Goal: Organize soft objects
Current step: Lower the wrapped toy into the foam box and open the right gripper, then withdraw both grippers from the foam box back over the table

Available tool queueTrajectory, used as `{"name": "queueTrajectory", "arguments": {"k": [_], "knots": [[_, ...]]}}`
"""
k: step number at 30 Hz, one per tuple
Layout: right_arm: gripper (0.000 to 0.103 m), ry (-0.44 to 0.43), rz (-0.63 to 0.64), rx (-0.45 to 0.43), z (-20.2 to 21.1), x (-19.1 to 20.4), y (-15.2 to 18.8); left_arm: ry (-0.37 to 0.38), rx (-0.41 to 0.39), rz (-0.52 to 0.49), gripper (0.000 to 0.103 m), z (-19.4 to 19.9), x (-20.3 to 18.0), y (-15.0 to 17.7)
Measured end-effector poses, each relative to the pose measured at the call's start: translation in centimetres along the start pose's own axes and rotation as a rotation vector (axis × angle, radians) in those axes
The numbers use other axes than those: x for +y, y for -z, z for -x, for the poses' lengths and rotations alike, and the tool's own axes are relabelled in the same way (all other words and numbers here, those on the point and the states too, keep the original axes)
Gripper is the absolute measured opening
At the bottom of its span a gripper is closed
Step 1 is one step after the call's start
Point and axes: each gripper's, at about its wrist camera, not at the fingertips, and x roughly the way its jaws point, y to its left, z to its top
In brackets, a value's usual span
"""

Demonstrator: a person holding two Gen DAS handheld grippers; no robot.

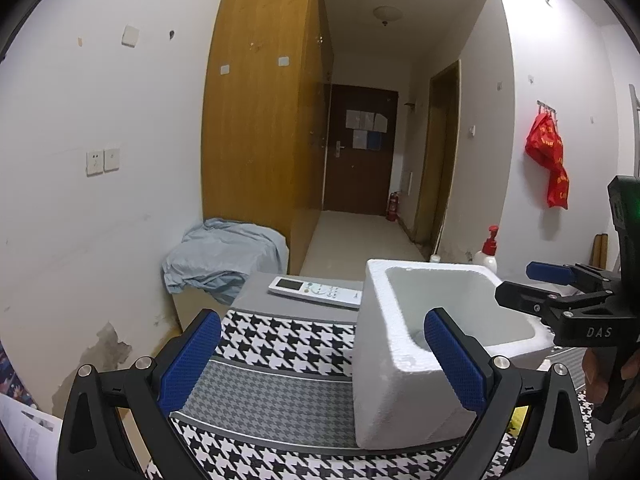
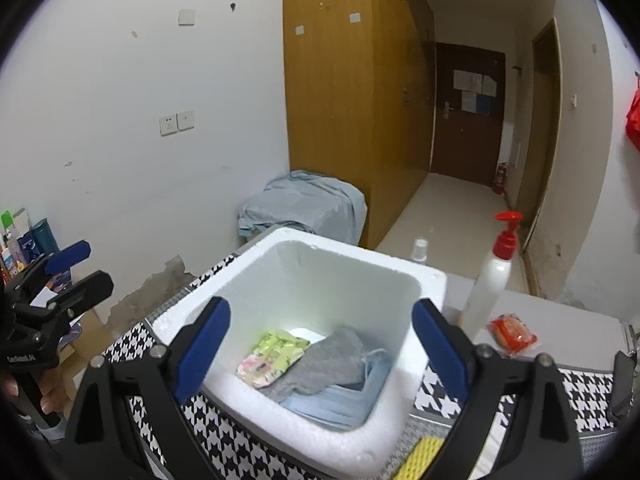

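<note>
A white foam box (image 2: 430, 280) stands on the houndstooth cloth (image 1: 280, 340). In the right wrist view it holds a green-pink packet (image 2: 274, 354), a grey cloth (image 2: 328, 364) and a blue face mask (image 2: 340, 398). My right gripper (image 2: 320, 344) is open and empty, above the box's front rim. My left gripper (image 1: 320, 360) is open and empty, left of the box (image 1: 384, 360), which it sees from the side. A yellow sponge (image 2: 422, 458) lies in front of the box. A red packet (image 2: 512, 334) lies to its right.
A white remote (image 1: 316, 292) lies behind the cloth. A pump bottle with a red top (image 2: 490, 280) stands right of the box, and a small cup (image 2: 420, 249) behind it. A blue sheet (image 1: 224, 256) covers something by the wardrobe. Shelved items (image 2: 20, 240) sit at far left.
</note>
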Motion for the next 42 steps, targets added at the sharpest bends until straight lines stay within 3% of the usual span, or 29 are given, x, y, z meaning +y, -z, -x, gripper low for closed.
{"name": "queueTrajectory", "arguments": {"k": [14, 25, 31, 42], "knots": [[0.095, 0.135, -0.049, -0.095, 7.5, -1.8, 2.4, 0.095, -0.046, -0.057, 0.102, 2.4, -5.3, -0.2], [0.095, 0.19, -0.088, -0.172, 13.5, -3.3, 4.8, 0.188, -0.075, -0.12, 0.102, 5.0, -10.3, -0.1], [0.095, 0.252, -0.094, -0.181, 15.5, -3.9, 6.4, 0.241, -0.065, -0.134, 0.102, 5.4, -12.5, 0.5], [0.095, 0.283, -0.146, -0.183, 17.5, -5.8, 9.9, 0.307, -0.049, -0.156, 0.102, 5.3, -15.7, 3.3]]}}
